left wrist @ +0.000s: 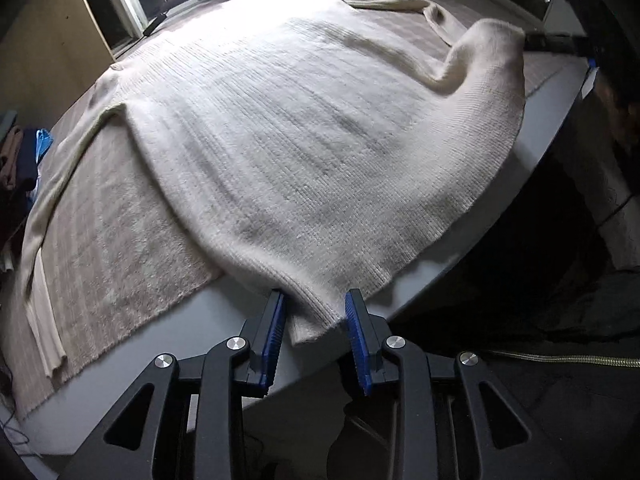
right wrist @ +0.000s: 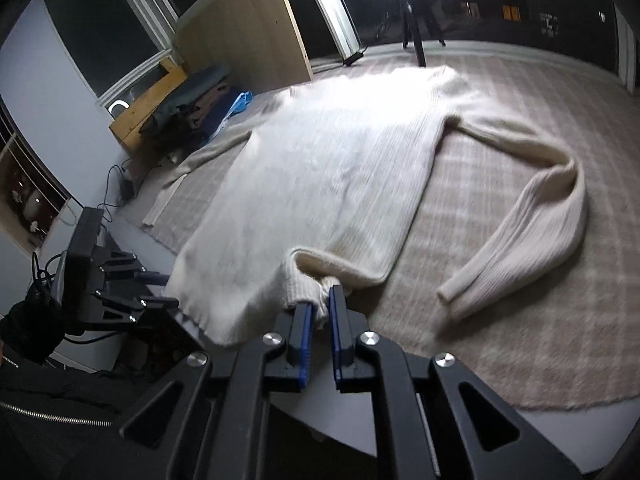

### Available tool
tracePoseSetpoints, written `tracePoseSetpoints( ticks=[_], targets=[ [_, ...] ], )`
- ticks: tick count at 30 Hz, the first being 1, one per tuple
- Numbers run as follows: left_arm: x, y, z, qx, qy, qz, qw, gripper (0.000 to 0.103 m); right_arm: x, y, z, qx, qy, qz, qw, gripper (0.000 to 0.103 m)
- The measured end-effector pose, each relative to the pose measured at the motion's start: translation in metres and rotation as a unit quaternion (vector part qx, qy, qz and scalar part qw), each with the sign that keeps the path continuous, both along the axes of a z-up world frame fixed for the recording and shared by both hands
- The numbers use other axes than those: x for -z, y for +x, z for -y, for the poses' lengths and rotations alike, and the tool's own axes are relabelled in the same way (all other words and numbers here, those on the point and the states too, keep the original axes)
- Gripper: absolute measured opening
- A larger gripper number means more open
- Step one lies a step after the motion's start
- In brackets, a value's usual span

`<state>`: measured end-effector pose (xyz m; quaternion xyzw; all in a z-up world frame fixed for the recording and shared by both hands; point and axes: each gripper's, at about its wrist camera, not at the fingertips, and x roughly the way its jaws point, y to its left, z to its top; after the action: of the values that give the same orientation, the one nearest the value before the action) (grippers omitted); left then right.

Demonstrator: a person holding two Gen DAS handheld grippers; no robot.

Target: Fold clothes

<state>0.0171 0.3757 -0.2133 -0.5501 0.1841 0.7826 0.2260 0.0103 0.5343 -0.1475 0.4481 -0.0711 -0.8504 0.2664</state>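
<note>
The right gripper tilts downward, jaws pinching the cream sweater hem at 6 o'clock; the left gripper, steeply down, jaws spread astride its corner.

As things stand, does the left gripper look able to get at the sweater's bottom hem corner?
Probably yes. The left gripper has its jaws apart with the sweater hem corner lying between them at the table edge, nothing in the way. The pads do not clearly press it yet.
</note>
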Motion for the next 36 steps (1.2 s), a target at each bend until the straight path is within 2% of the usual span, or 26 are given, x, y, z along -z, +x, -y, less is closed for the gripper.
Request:
tracePoseSetpoints(
  ticks=[1,2,3,6,10,13,15,17,21,23,25,26,29,31,33,35,36],
  targets=[
    [-0.001,-0.002,0.001,-0.004,0.004,0.000,1.0000,0.023,-0.002,-0.001,0.002,0.000,0.003,-0.003,1.000,0.008],
    [-0.001,-0.003,0.003,-0.007,0.007,-0.001,0.9999,0.010,-0.003,-0.001,0.004,0.001,0.006,-0.005,1.000,0.008],
    [-0.002,-0.005,0.005,-0.012,0.013,0.000,0.9999,0.008,-0.003,-0.002,0.005,0.000,0.008,-0.005,1.000,0.008],
    [-0.016,-0.008,0.014,-0.018,0.035,0.002,0.9992,0.007,-0.001,-0.001,0.007,0.002,0.012,-0.001,1.000,0.007],
    [-0.059,-0.007,0.033,-0.029,0.056,-0.025,0.9977,0.007,-0.015,0.012,0.004,0.006,0.000,-0.008,1.000,0.007],
    [-0.104,0.000,0.047,-0.035,0.050,-0.062,0.9962,0.007,-0.035,0.027,0.002,0.010,0.003,-0.022,1.000,0.007],
    [-0.118,0.011,0.051,-0.024,0.045,-0.075,0.9959,0.007,-0.045,0.038,0.001,0.018,0.013,-0.035,0.999,0.007],
    [-0.109,0.013,0.051,-0.019,0.040,-0.065,0.9969,0.007,-0.037,0.045,0.002,0.031,0.041,-0.033,0.998,0.007],
    [-0.035,0.001,0.040,-0.010,0.003,0.008,0.9999,0.006,0.019,0.043,-0.002,0.044,0.069,0.047,0.996,0.006],
    [-0.012,0.000,0.036,-0.006,-0.003,0.039,0.9992,0.006,0.042,0.042,-0.003,0.044,0.089,0.084,0.991,0.006],
    [-0.010,0.002,0.037,-0.006,-0.004,0.053,0.9986,0.010,0.044,0.042,-0.006,0.044,0.109,0.089,0.989,0.006],
    [-0.018,0.003,0.041,-0.007,0.008,0.051,0.9986,0.011,0.043,0.042,-0.008,0.039,0.116,0.095,0.988,0.006],
    [-0.048,-0.006,0.063,-0.025,0.036,0.029,0.9986,0.028,0.034,0.042,-0.012,0.018,0.140,0.118,0.983,0.007],
    [-0.060,-0.025,0.076,-0.048,0.036,0.010,0.9982,0.028,0.020,0.040,-0.020,0.010,0.122,0.118,0.985,0.007],
    [-0.057,-0.057,0.086,-0.074,0.045,0.006,0.9963,0.027,0.006,0.032,-0.028,0.015,0.092,0.101,0.990,0.009],
    [-0.047,-0.091,0.088,-0.092,0.047,0.009,0.9946,0.027,-0.007,0.015,-0.034,0.026,0.071,0.083,0.994,0.018],
    [-0.039,-0.108,0.086,-0.099,0.043,0.013,0.9940,0.027,-0.011,0.004,-0.035,0.032,0.066,0.075,0.994,0.028]
  ],
)
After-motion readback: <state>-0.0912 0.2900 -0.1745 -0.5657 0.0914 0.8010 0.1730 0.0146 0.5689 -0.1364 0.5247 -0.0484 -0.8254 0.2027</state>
